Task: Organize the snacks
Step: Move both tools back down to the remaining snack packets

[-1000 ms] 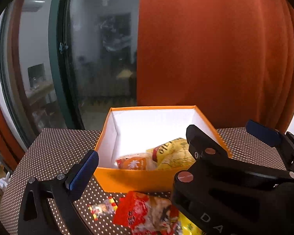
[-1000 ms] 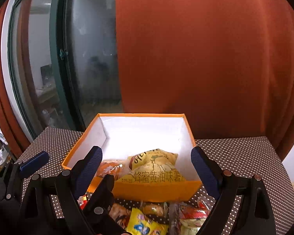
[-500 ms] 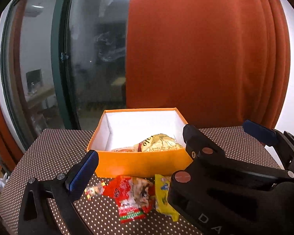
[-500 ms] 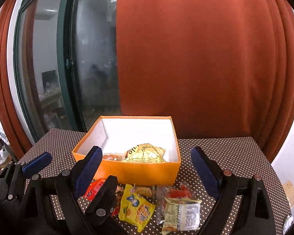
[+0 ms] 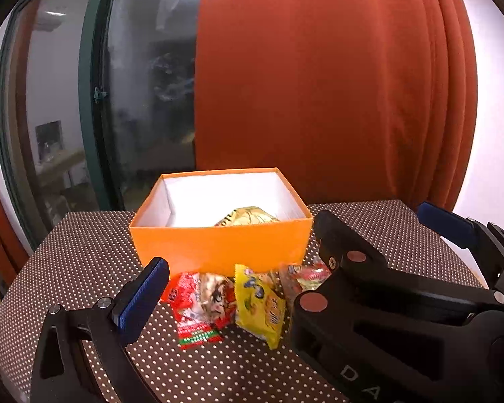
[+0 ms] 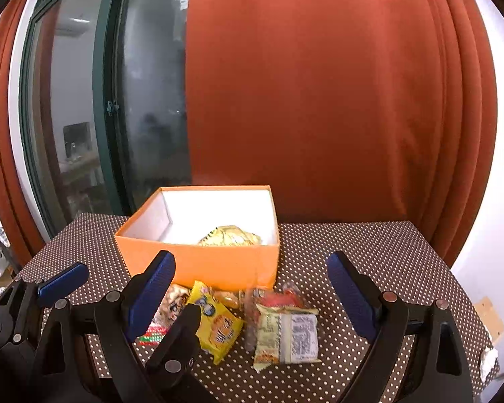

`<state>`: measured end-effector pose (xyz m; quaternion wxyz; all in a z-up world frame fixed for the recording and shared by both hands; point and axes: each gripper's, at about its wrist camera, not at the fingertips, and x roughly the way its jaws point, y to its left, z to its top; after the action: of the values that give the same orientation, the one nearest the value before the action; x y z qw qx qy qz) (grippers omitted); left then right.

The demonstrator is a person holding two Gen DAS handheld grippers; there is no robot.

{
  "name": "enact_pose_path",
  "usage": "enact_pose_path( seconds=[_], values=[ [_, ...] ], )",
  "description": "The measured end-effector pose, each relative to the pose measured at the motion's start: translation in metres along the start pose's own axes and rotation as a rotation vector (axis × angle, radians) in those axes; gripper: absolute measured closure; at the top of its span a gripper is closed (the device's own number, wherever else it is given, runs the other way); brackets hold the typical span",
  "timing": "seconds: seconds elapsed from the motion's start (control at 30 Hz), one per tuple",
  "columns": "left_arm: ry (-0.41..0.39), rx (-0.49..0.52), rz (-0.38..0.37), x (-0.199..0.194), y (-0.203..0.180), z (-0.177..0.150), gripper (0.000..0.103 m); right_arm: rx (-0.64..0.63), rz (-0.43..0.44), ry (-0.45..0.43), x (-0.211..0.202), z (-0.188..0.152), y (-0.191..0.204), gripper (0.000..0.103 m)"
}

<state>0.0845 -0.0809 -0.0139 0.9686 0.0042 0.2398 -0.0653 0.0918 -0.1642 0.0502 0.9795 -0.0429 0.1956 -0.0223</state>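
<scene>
Little can be read. White letters "D A" stand on the black body of the right gripper [image 5: 379,255], low at five o'clock in the left wrist view. The pale wrapper [image 6: 287,337] shows a barcode panel too small to read. Print on the yellow packet [image 6: 218,330] and the red packet [image 5: 201,305] is blurred.

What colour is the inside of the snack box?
White inside, orange outside; the box shows its lining best in the right wrist view.
</scene>
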Motion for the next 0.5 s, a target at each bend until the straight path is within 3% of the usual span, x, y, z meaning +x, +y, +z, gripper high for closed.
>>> enact_pose_path(
  seconds=[0.33, 0.5],
  values=[
    [0.006, 0.019, -0.015, 0.007, -0.017, -0.029, 0.000, 0.021, -0.023, -0.004, -0.002, -0.035, -0.018, 0.009],
    [0.048, 0.039, -0.004, 0.029, -0.022, -0.047, 0.000, 0.033, -0.029, 0.034, 0.016, -0.056, -0.025, 0.009]
  ],
)
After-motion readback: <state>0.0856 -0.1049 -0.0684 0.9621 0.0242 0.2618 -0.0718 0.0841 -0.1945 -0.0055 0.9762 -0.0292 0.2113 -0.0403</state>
